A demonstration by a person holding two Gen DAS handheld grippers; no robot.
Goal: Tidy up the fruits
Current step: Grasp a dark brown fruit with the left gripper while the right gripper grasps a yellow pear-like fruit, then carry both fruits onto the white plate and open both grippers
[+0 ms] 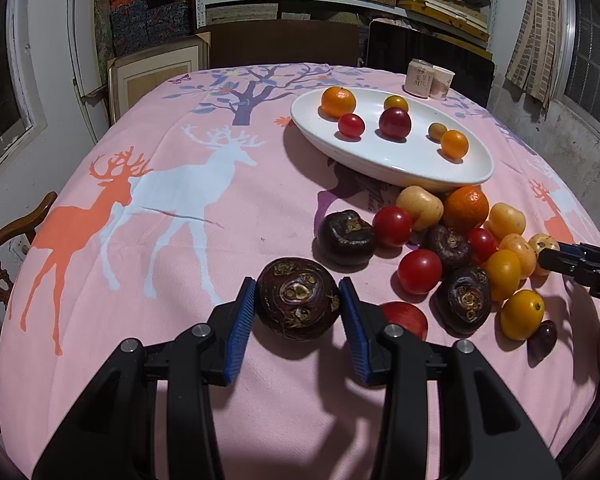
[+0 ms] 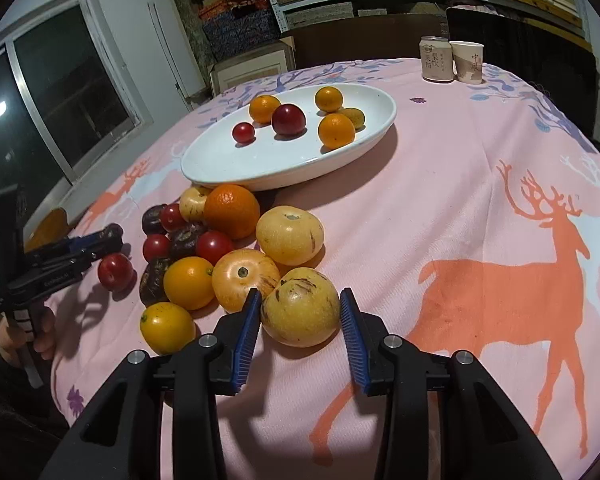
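Observation:
A dark brown water chestnut (image 1: 298, 300) lies on the pink deer tablecloth, and my left gripper (image 1: 298, 282) is shut on it, blue pads against both sides. In the right wrist view a speckled yellow fruit (image 2: 300, 308) sits at the near edge of the fruit pile. My right gripper (image 2: 300, 292) is shut on it, one pad on each side. The pile (image 1: 460, 248) holds oranges, red tomatoes, yellow fruits and more dark chestnuts. Behind it a white oval plate (image 1: 380, 168) carries several small fruits. Each gripper shows in the other's view: the right gripper (image 1: 572, 258), the left gripper (image 2: 108, 236).
A drink can (image 2: 435, 59) and a paper cup (image 2: 466, 61) stand at the table's far edge. A wooden chair (image 1: 16, 224) is at the left side of the table. Shelves of boxes line the back wall. A hand (image 2: 40, 332) grips the left tool's handle.

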